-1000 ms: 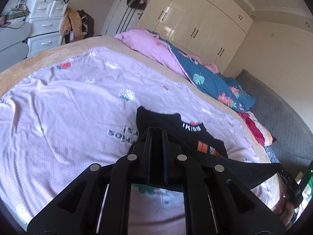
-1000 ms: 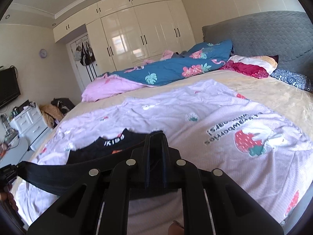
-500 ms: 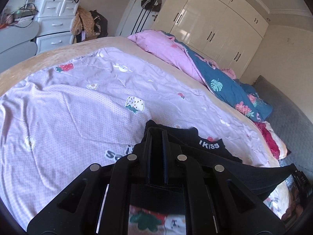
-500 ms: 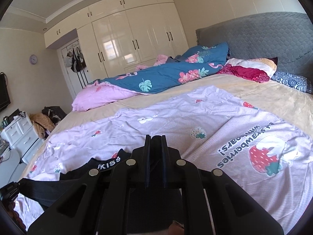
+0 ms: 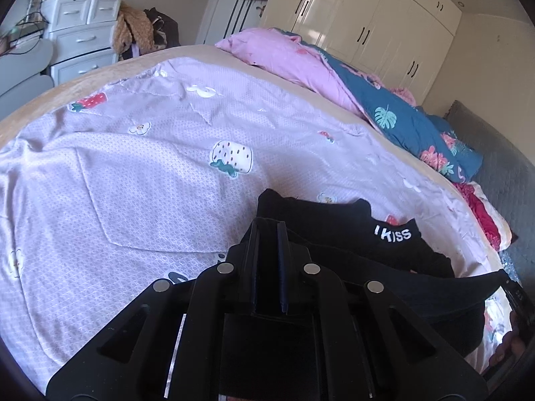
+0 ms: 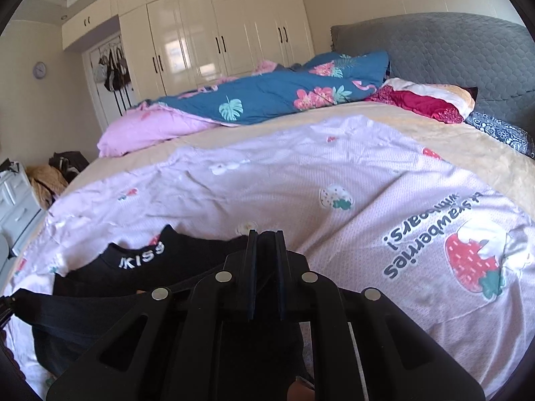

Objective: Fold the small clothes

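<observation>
The left gripper [image 5: 267,225] is closed, its fingers [image 5: 251,254] pinching the near edge of a black shirt [image 5: 334,224]. The right gripper [image 6: 265,235] is closed the same way on the shirt [image 6: 140,277], with dark cloth caught between its fingers [image 6: 250,260]. Between the two grippers the gripped edge runs as a taut black band: in the left view it stretches off to the right of the fingers, in the right view off to the left.

Ahead of both pairs of fingers the rest of the shirt lies on a lilac sheet [image 5: 133,173] printed with strawberries. Its collar [image 5: 393,234], with white letters, sits just beyond and to the right of the left fingers, and just beyond and to the left of the right fingers [image 6: 142,257].

Well beyond the fingers a blue floral quilt [image 6: 267,95] and a pink one [image 5: 284,58] lie heaped at the far side of the bed. A grey headboard [image 6: 434,46] stands far off to the right of the right fingers, and white wardrobes [image 6: 214,30] line the wall behind.
</observation>
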